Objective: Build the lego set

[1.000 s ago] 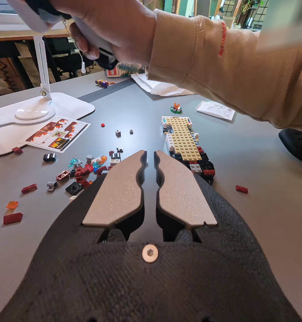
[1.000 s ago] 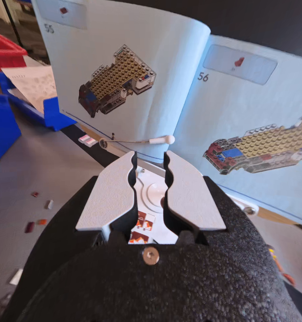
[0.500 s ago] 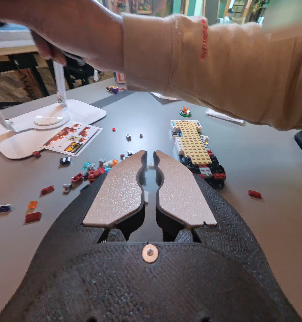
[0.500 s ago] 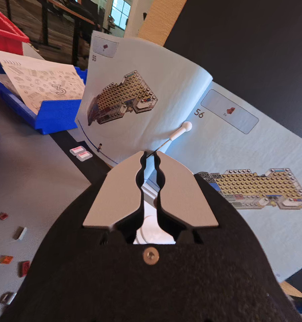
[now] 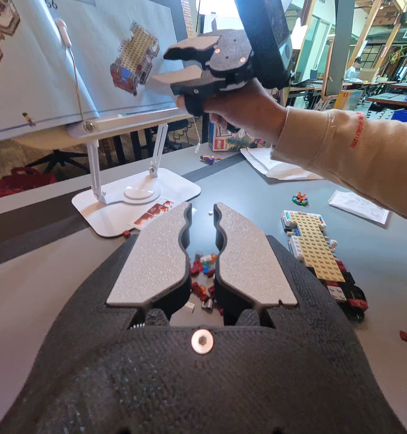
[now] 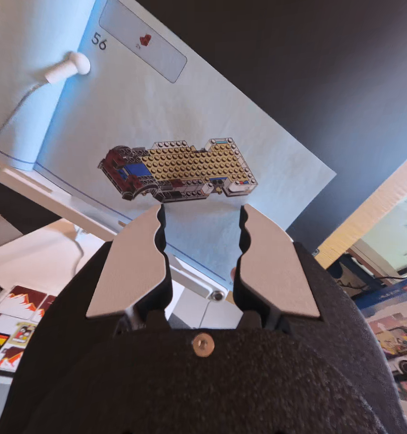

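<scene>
**Both grippers open out at the booklet stand**

Half a second ago the right gripper point(image 6: 201, 206) was nearly closed beside the page-holder wire point(image 6: 64, 68); now its jaws stand wide apart and bare, facing the booklet point(image 6: 197, 117) just below the printed model. The left gripper point(image 5: 202, 206) has also parted a little from near-closed and grips nothing. It has swung over the loose bricks point(image 5: 203, 265), which show between its fingers. The hand point(image 5: 240, 110) that crossed the top of the left view now shows the right gripper held up by the page.

The white stand point(image 5: 136, 199) carries the booklet, and a sticker sheet point(image 5: 153, 211) lies on its base. The tan-topped model point(image 5: 313, 246) sits to the right on the grey table point(image 5: 256, 192), with a box point(image 5: 230, 141) and papers point(image 5: 360, 209) farther back. Desks fill the room behind.
</scene>
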A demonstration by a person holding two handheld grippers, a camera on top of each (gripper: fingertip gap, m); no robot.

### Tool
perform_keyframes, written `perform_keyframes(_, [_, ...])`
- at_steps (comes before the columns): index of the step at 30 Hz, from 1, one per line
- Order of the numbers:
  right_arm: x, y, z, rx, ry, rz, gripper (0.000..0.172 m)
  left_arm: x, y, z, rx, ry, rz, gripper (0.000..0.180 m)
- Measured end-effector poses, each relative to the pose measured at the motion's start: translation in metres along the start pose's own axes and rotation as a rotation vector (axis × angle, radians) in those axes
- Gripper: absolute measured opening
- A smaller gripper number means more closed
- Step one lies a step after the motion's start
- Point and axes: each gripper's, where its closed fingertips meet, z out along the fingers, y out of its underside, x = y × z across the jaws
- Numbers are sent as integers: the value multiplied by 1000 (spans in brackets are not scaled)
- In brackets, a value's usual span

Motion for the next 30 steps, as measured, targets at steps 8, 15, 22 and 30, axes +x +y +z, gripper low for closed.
perform_keyframes(8, [46,32,-7,-30,48,140,66,-43,-47,31,-6,-162,144,19])
perform_keyframes(15, [53,39,-1,-92,-60,316,105,-100,-74,66,-25,-286,133,24])
perform_keyframes(22, [67,49,7,-133,-81,368,96,-100,-78,74,-21,-290,148,24])
perform_keyframes(30, [66,55,19,-82,-281,469,104,-108,-68,76,-42,-293,151,24])
